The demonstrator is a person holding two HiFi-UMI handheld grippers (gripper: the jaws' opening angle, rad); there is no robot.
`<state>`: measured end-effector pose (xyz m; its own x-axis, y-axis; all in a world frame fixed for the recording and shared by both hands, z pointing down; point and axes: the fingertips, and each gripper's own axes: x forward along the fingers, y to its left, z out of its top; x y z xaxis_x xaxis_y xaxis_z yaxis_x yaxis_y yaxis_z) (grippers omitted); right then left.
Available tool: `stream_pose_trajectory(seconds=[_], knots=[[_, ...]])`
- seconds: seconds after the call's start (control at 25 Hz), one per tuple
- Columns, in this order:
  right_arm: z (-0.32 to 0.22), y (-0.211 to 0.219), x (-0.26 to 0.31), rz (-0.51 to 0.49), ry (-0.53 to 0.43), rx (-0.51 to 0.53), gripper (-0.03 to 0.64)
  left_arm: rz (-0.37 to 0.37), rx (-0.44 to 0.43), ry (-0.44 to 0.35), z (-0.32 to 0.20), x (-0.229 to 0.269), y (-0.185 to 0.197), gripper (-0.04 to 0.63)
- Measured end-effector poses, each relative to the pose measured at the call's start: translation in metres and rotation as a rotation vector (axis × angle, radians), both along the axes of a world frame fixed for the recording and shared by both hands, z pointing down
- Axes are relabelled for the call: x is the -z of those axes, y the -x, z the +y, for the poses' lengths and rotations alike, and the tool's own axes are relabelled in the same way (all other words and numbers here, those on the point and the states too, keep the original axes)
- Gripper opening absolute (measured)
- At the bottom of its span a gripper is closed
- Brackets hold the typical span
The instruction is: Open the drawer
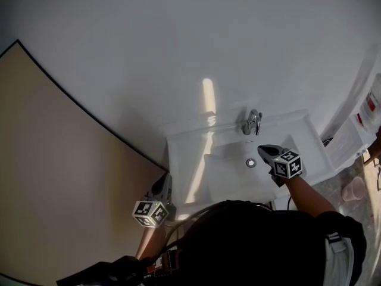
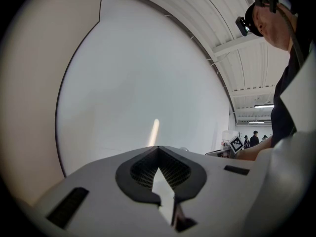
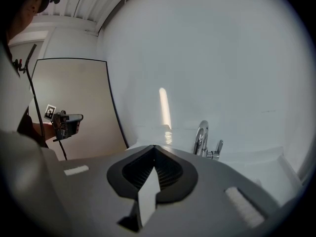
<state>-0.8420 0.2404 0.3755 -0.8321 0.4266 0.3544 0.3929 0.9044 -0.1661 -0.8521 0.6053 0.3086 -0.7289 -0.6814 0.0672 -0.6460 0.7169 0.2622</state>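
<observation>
At the sink point(image 1: 178, 159), left gripper point(image 1: 165, 182) and right gripper point(image 1: 265, 151) keep jaws together, empty; no drawer shows, so a blind reach may strike the faucet point(image 1: 252, 122).

The drawer is not showing in any view: the person's dark torso point(image 1: 256, 243) is blocking whatever is sitting below the white washbasin point(image 1: 181, 159) in the head view, and both gripper views are facing the pale wall point(image 2: 148, 83).

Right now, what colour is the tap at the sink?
The tap is shiny silver chrome, clearest in the right gripper view.
</observation>
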Motion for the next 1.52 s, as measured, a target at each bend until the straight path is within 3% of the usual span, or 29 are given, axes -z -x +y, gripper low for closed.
stream_pose_trajectory(seconds=[0.36, 0.64, 0.96, 1.52], knots=[[-0.039, 0.033, 0.013, -0.013, 0.007, 0.104, 0.001, 0.003, 0.105, -0.045, -0.048, 0.007, 0.016, -0.009], [-0.078, 0.049, 0.013, 0.004, 0.078, 0.106, 0.000, 0.006, 0.079, -0.054, -0.099, 0.009, 0.034, -0.009], [-0.081, 0.056, 0.003, 0.024, 0.068, 0.094, -0.002, 0.029, 0.081, -0.014, -0.101, 0.013, 0.041, -0.009], [-0.086, 0.052, 0.003, 0.012, 0.047, 0.067, -0.002, 0.036, 0.038, -0.010, -0.109, 0.009, 0.046, -0.009]])
